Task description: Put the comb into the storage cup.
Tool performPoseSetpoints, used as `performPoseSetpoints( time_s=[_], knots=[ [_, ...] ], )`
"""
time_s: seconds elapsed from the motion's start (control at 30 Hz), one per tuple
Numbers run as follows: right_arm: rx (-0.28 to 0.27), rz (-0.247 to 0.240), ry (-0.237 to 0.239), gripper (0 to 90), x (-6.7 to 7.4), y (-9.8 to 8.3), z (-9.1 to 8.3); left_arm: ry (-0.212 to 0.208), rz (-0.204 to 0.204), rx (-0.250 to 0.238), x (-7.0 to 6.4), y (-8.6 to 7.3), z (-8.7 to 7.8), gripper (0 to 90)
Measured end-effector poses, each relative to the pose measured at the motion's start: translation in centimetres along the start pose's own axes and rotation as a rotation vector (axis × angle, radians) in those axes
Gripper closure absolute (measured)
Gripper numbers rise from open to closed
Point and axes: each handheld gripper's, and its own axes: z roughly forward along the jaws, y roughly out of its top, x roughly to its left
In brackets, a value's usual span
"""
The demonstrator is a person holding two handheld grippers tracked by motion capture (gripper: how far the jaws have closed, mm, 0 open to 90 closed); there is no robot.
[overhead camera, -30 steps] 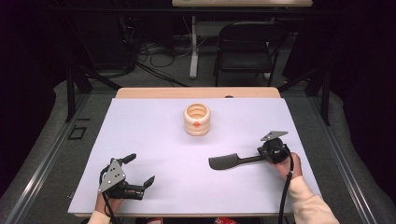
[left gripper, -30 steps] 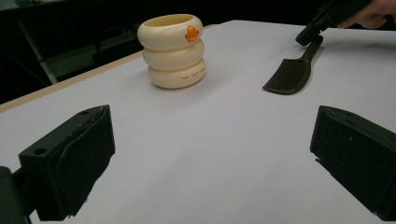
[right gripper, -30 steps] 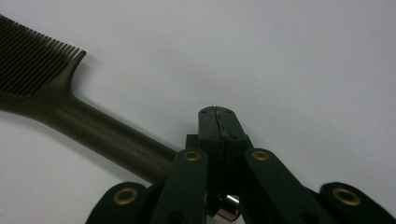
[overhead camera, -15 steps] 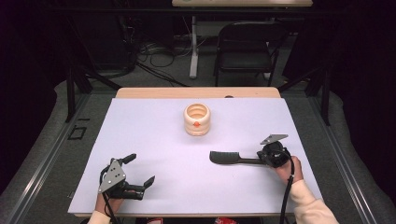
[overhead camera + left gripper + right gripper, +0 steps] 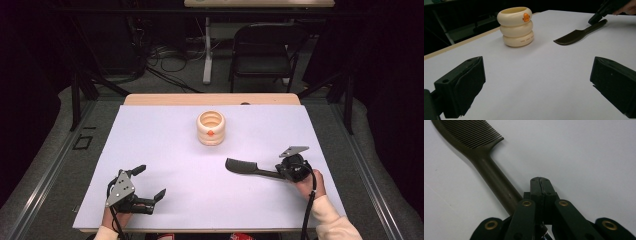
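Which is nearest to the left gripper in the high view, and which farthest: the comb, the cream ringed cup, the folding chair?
From the left gripper, low at the table's left:
1. Comb, lying to its right on the white sheet, by the right gripper.
2. Cream ringed cup, standing farther up the table near the middle.
3. Folding chair, on the floor beyond the table's far edge.

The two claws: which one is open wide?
The left claw, near the table's front-left corner; its jaws stand far apart. The right claw is pinched shut beside the comb.
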Motion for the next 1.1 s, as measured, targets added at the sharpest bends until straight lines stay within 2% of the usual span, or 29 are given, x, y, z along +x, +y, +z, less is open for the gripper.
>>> performPoseSetpoints(
  time_s=[0.37, 0.53, 1.1],
  knots=[
    [0.000, -0.003, 0.013, 90.0, 0.4, -0.3, -0.3, 0.001, -0.001, 0.001, 0.0, 0.0, 0.0, 0.1],
    [0.016, -0.013, 0.026, 90.0, 0.6, -0.3, -0.3, 0.001, -0.001, 0.001, 0.0, 0.0, 0.0, 0.1],
    [0.022, -0.039, 0.058, 90.0, 1.7, -0.3, -0.6, 0.002, 0.001, 0.000, 0.0, 0.0, 0.0, 0.1]
  ],
)
